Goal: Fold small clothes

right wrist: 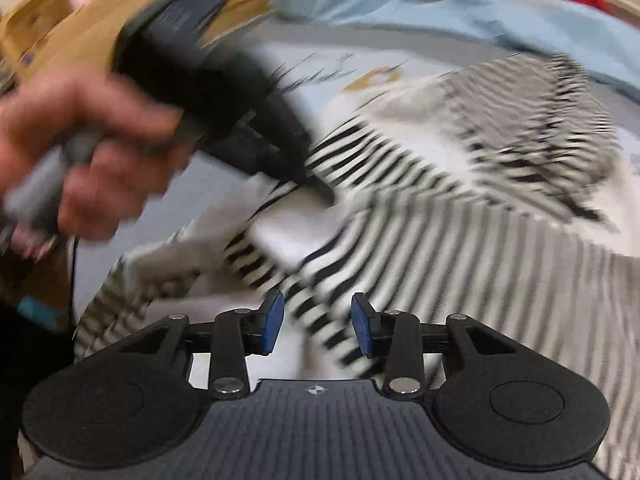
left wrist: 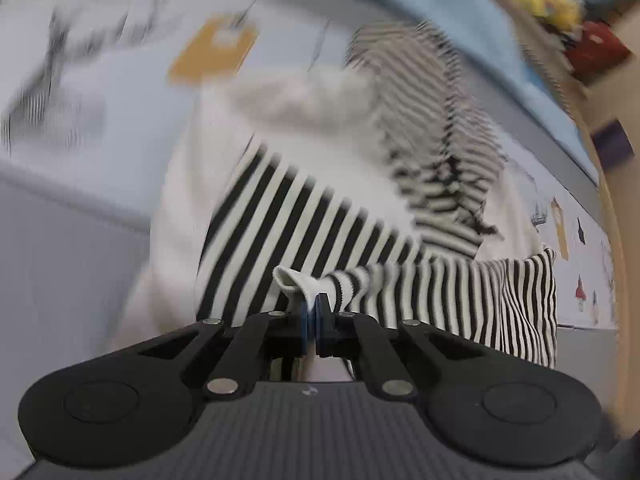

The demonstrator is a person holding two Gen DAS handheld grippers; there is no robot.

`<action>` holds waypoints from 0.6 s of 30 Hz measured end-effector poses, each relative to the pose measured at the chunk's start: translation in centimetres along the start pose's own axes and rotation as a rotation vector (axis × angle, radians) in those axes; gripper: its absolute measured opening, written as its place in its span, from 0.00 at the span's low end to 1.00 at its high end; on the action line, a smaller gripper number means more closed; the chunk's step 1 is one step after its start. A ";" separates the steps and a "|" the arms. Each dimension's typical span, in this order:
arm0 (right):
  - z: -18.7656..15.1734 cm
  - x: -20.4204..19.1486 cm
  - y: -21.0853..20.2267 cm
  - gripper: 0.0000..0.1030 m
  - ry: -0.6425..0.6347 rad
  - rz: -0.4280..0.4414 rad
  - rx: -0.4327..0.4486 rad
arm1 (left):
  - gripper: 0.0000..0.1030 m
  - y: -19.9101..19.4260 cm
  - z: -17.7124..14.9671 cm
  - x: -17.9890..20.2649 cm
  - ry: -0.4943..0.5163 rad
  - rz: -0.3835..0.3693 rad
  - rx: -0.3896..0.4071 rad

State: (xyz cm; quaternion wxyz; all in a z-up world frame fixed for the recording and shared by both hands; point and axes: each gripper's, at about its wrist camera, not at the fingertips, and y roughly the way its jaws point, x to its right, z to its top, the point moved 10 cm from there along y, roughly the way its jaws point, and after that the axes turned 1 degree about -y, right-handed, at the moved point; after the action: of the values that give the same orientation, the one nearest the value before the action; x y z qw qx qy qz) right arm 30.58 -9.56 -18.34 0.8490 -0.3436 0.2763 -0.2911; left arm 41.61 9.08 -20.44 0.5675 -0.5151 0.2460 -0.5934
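A small black-and-white striped garment (left wrist: 304,216) with white parts lies on a pale printed mat (left wrist: 120,92). My left gripper (left wrist: 314,312) is shut on a white cuff edge of the garment (left wrist: 296,280) and holds it lifted. In the right wrist view the same garment (right wrist: 460,248) fills the middle, blurred by motion. My right gripper (right wrist: 318,320) is open with blue pads (right wrist: 272,320) just above the striped cloth, holding nothing. The left gripper (right wrist: 320,192) and the hand holding it (right wrist: 92,152) appear at the upper left of that view.
A light blue cloth (left wrist: 460,12) lies beyond the garment, with red and yellow items (left wrist: 560,12) behind it. A wooden edge (left wrist: 612,240) runs along the right. A brown cardboard surface (right wrist: 80,28) sits at the upper left of the right wrist view.
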 end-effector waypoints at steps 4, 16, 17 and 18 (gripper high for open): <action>1.2 5.7 -3.5 0.39 0.161 -0.150 0.116 | 0.03 -3.5 1.8 2.7 0.078 -0.094 0.159; -7.4 20.6 -8.1 0.38 0.736 -0.572 0.032 | 0.03 -6.4 1.5 2.9 0.100 -0.016 0.246; -7.5 20.8 -8.3 0.38 0.735 -0.590 0.032 | 0.04 -5.1 0.9 2.2 0.096 0.036 0.179; -7.8 20.7 -8.5 0.38 0.733 -0.605 0.025 | 0.04 -3.5 0.0 1.1 0.086 0.086 0.093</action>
State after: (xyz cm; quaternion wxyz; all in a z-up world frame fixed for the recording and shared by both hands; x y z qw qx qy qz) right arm 36.84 -32.07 -22.33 0.5766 -0.2729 0.4418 -0.6308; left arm 40.33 8.88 -17.00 0.6048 -0.4513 0.2640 -0.6007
